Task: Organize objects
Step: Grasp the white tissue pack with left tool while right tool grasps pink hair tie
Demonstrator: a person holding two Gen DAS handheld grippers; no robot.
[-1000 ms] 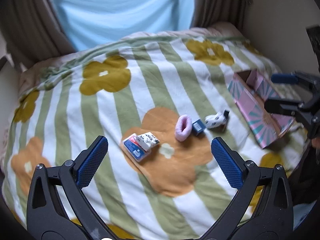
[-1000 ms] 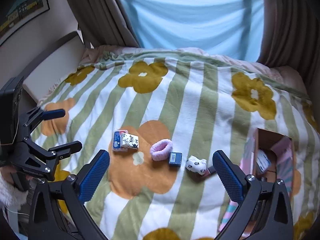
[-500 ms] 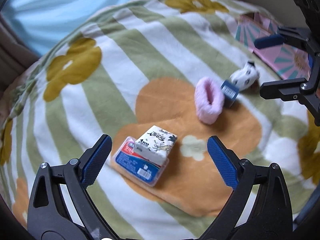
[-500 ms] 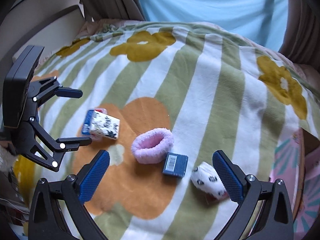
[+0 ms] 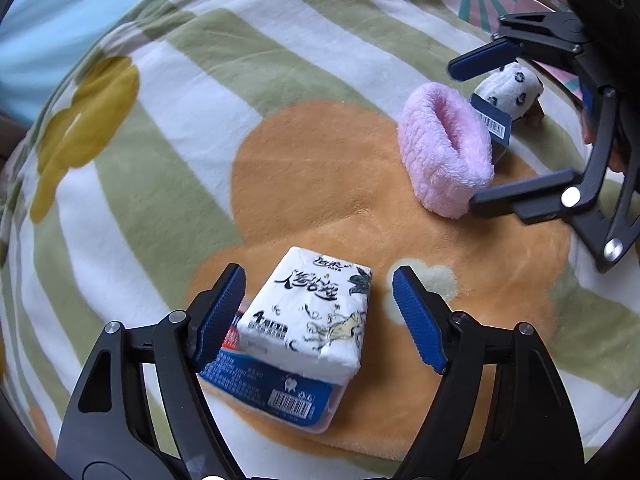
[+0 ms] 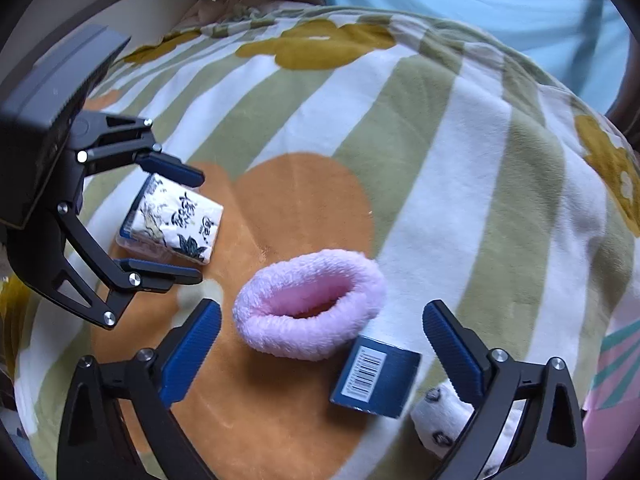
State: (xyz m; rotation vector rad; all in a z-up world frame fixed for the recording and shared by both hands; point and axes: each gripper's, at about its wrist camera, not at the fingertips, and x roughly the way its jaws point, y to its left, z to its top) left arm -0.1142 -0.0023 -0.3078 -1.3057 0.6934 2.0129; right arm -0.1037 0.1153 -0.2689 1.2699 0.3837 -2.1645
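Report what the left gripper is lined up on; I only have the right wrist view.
Observer: The left gripper straddles the white tissue pack with its jaws open. The blanket shows between the pack and the right pad.
Operator: Say what lies under that pack.
Observer: A flat blue packet with a barcode, sticking out at the pack's near edge.
Operator: Describe the thing half hidden behind my right finger.
Observer: A rounded white plush with black spots, lying just beyond the navy box and apparently touching it.
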